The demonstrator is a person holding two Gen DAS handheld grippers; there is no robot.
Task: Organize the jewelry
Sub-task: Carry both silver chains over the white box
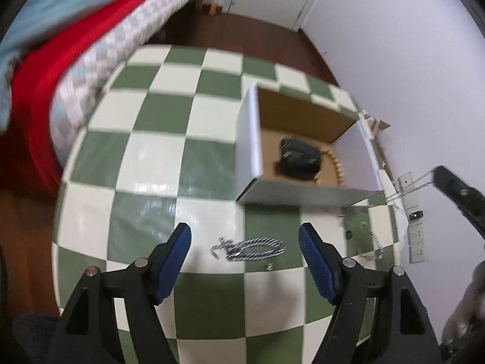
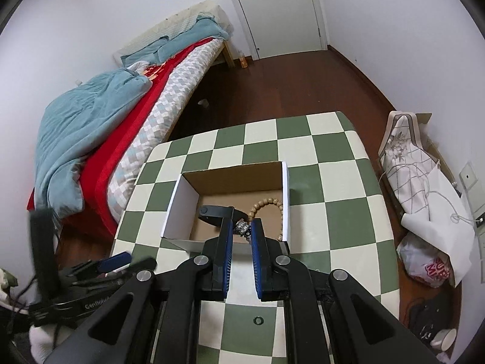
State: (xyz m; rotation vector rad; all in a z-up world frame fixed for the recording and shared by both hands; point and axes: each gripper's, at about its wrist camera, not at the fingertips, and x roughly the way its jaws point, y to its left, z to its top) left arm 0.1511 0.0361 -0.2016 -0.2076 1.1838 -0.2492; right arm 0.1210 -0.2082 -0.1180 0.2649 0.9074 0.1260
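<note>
An open cardboard box [image 1: 251,139] [image 2: 178,206] stands on the green-and-white checkered table [image 1: 157,157] [image 2: 333,212]. Inside lie a black hair clip [image 1: 298,157] [image 2: 216,214] and a wooden bead bracelet [image 1: 336,166] [image 2: 266,204]. A twisted silver bracelet [image 1: 254,247] lies on the table just ahead of my open, empty left gripper [image 1: 244,242]. A thin chain [image 1: 374,239] lies to its right. My right gripper [image 2: 242,229] is shut on a small silver jewelry piece [image 2: 242,227], held over the box's near edge. A small dark ring [image 2: 258,320] lies on the table under it.
A bed with red and blue bedding [image 2: 106,115] [image 1: 60,45] runs along the table's left side. Bags and clutter [image 2: 424,200] stand by the wall at the right. Wall sockets [image 1: 413,215] are beyond the table's right edge. A white door [image 2: 279,12] is at the back.
</note>
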